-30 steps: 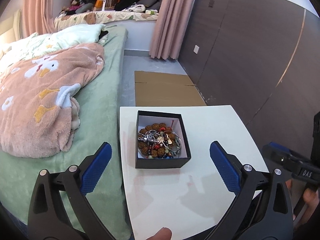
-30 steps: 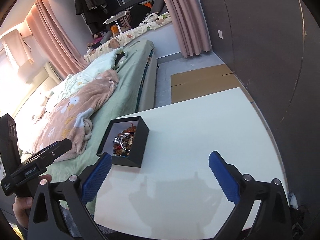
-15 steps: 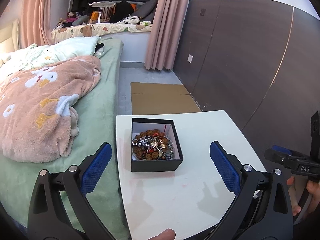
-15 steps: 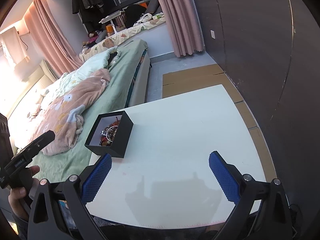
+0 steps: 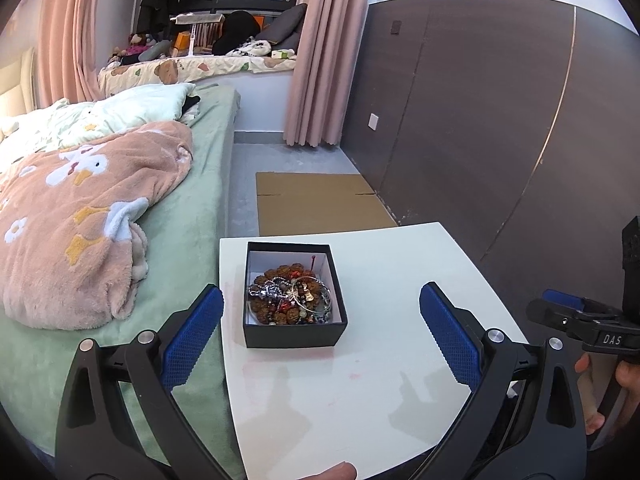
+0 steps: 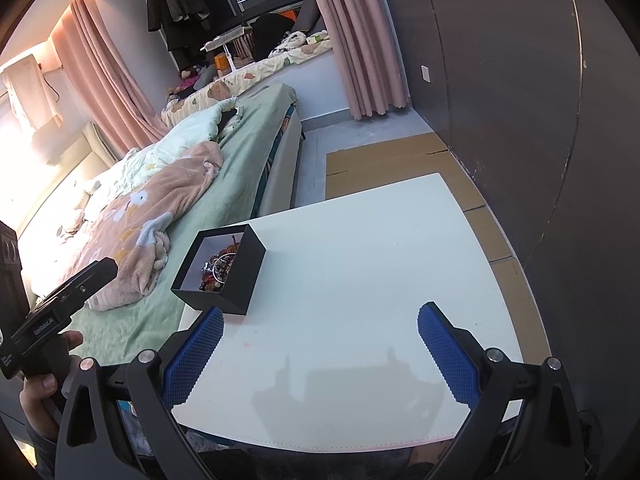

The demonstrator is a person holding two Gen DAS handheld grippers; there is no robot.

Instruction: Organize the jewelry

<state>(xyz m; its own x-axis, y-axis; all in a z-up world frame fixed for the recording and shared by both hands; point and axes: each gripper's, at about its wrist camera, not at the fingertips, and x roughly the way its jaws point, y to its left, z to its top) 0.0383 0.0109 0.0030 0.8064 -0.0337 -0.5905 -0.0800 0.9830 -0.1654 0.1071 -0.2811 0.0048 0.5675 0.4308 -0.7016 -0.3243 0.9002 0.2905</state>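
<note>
You held left tongs point(image 5: 320, 332) spread wide, empty, above desk point(image 5: 380, 392) near edge. Right tongs point(image 6: 318, 354) likewise agape, empty. Black box point(image 5: 294, 316) of tangled jewelry point(image 5: 290, 298) sat at desk's bed-side edge.

A black box point(image 5: 294, 312) filled with tangled jewelry point(image 5: 290, 296) is sitting on a white table point(image 5: 360, 380), framed by the left gripper point(image 5: 322, 332) hanging wide open above it.
</note>
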